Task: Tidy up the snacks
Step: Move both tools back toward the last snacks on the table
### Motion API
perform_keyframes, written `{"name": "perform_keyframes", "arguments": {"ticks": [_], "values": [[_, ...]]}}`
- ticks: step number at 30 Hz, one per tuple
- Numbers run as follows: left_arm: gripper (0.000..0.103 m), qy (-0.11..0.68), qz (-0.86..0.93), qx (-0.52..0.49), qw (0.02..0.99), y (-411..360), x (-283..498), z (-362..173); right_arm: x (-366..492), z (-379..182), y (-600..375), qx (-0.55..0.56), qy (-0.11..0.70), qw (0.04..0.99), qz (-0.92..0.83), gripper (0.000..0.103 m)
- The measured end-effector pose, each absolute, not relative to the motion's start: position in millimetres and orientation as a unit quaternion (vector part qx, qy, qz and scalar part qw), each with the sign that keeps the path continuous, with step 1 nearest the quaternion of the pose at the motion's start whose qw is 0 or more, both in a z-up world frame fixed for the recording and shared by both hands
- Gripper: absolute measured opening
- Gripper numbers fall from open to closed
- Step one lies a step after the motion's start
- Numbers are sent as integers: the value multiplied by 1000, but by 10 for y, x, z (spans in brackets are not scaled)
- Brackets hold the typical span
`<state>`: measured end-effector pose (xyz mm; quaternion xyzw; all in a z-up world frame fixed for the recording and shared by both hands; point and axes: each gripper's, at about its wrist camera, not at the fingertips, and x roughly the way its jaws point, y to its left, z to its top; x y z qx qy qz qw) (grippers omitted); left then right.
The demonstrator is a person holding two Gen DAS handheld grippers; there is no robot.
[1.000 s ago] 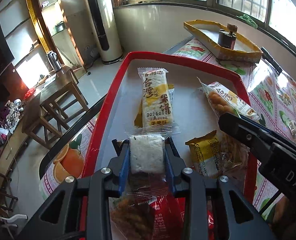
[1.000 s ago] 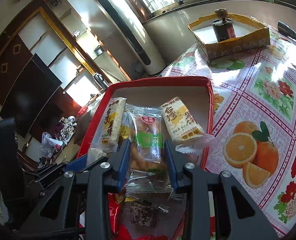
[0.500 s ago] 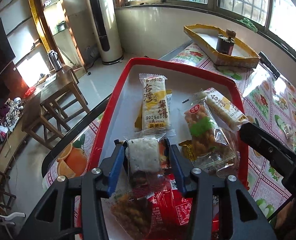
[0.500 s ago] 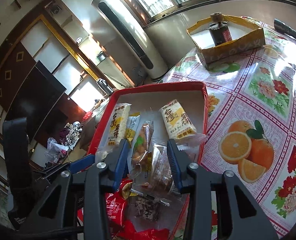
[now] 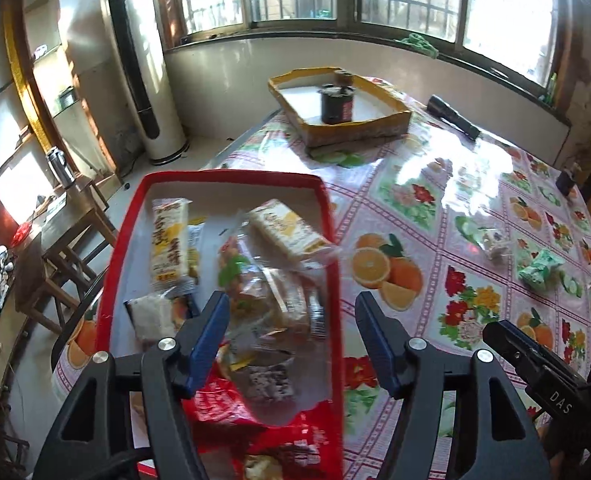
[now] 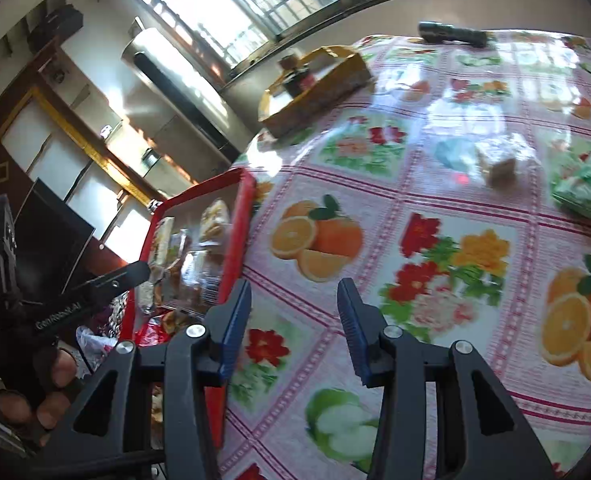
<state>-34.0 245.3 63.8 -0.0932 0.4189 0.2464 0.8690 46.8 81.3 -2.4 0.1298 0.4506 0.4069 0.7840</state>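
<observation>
Left gripper [image 5: 291, 328] jaws just opened wide, empty, above the red tray [image 5: 124, 240] of snacks [image 5: 271, 296]. Right gripper [image 6: 295, 320] jaws just widened, empty over the tablecloth [image 6: 435, 208]. Only the right view shows the green packet [image 6: 583, 184] close.

The red tray [image 5: 327, 216] is cut off below; its blurred wrappers' print is unreadable.
</observation>
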Motion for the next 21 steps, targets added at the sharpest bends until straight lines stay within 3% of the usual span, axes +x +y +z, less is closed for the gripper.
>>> {"name": "perform_keyframes", "arguments": {"ticks": [4, 7, 15, 21], "values": [[71, 422, 210, -55, 880, 2088, -95, 637, 549, -119, 288, 149, 456, 803, 354, 49], [74, 432, 188, -11, 882, 1826, 131, 591, 626, -160, -47, 160, 455, 817, 316, 56], [74, 454, 136, 50, 879, 1442, 688, 405, 922, -248, -558, 178, 458, 836, 245, 61], [74, 469, 90, 125, 870, 1217, 1181, 260, 1332, -246, -557, 161, 467, 845, 202, 70]]}}
